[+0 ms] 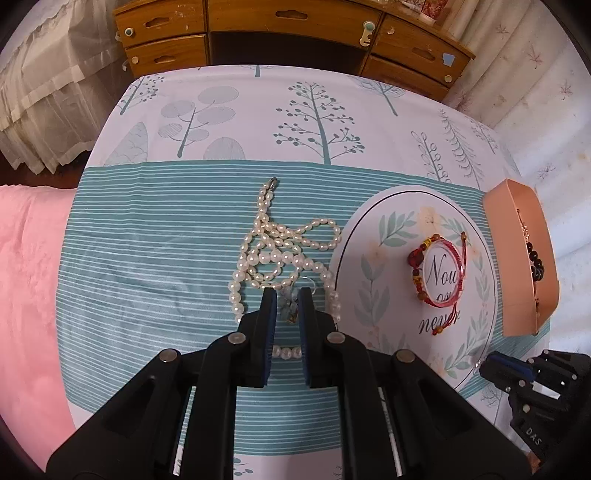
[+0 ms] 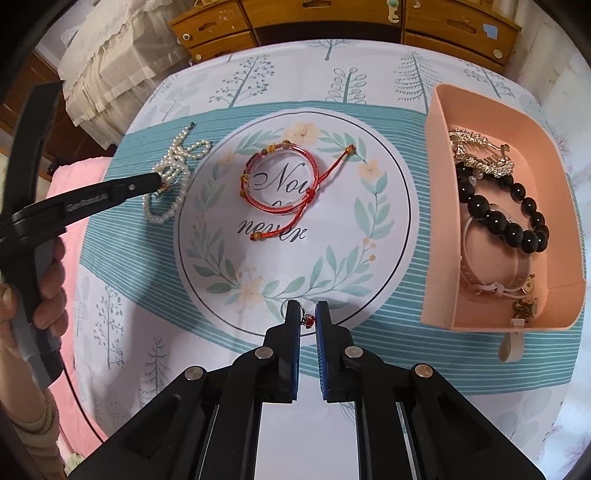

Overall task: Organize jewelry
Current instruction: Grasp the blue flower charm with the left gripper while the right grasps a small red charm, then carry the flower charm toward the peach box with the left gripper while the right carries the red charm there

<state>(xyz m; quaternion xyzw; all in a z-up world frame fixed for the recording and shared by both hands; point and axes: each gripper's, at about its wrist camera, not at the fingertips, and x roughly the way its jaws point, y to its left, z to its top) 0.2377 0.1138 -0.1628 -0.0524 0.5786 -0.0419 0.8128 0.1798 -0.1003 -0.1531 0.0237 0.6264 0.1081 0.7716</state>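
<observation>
Right wrist view, glossy black bead bracelet (image 2: 506, 218), smooth pink box (image 2: 439, 206), pearl strand (image 2: 173, 173)

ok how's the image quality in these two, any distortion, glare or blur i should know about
Left wrist view: strong fisheye bend, dark corners, the dresser bows; the pearl necklace is sharp, the small piece between the left gripper tips is soft. Right wrist view: same bowing, soft shadow on the round printed mat, mild shine on the black bead bracelet in the pink box.
</observation>
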